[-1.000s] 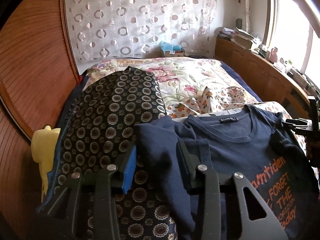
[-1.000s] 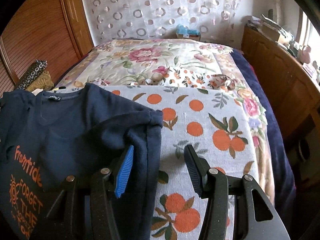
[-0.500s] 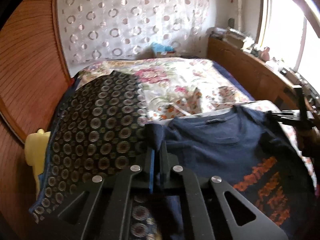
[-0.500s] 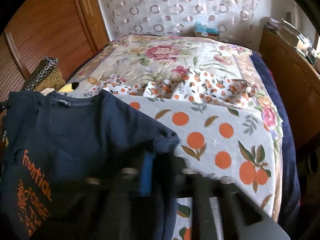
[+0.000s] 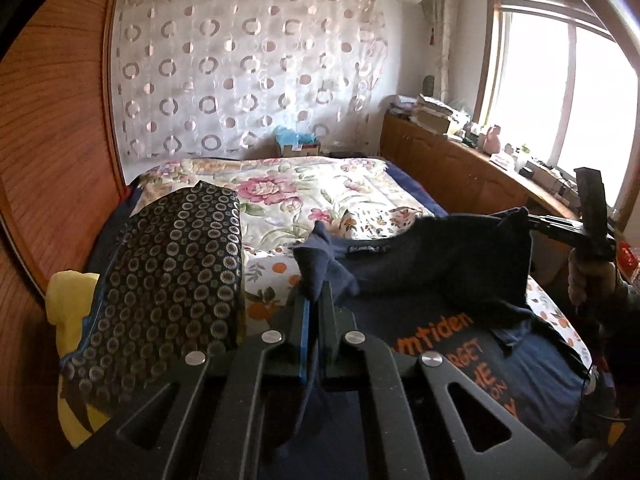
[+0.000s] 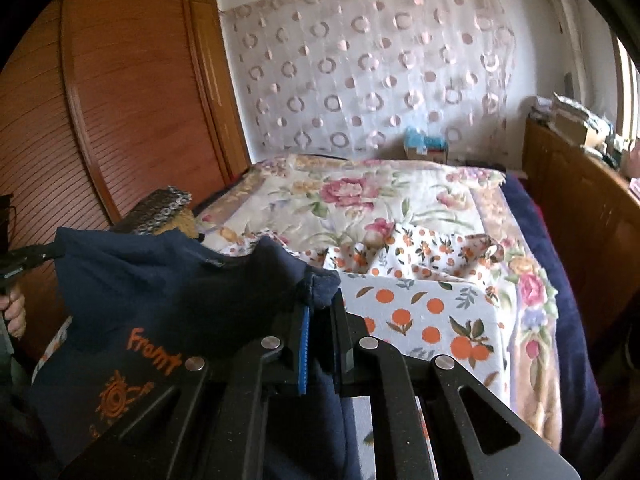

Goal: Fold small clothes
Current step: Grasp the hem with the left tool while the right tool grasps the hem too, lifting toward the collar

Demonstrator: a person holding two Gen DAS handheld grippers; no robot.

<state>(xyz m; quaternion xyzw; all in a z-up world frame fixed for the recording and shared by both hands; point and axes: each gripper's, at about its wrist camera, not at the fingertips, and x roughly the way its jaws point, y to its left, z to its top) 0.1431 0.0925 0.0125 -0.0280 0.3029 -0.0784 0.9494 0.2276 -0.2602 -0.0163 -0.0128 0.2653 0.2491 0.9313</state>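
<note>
Left gripper (image 5: 313,300) pressed together on one sleeve corner of the single navy T-shirt (image 5: 440,256), cloth bunched above the two fingers; right gripper (image 6: 320,312) likewise clamped on the opposite sleeve corner, blue pad against the fabric; same right gripper (image 5: 560,226) visible across in the left view, with the hand (image 5: 588,276) wrapped round its handle. T-shirt (image 6: 160,280) lifted at both shoulders and sagging between the two grippers, collar edge up, lower part lying on the orange-print cloth (image 6: 420,312) with orange lettering (image 5: 460,328) and one orange sun emblem (image 6: 118,396) showing. Beneath and beyond, one bed (image 5: 416,196) under a floral quilt (image 5: 288,188); one crumpled small-print fabric (image 6: 436,248) between the cloth and the quilt. Beside the T-shirt on the left, one dark circle-patterned cushion (image 5: 176,256) atop one yellow item (image 5: 68,304). Behind, one sheer curtain (image 5: 248,72) dotted with rings; one wooden wardrobe (image 6: 136,112); one low wooden cabinet (image 5: 452,160) under one window (image 5: 568,96), cluttered on top.
</note>
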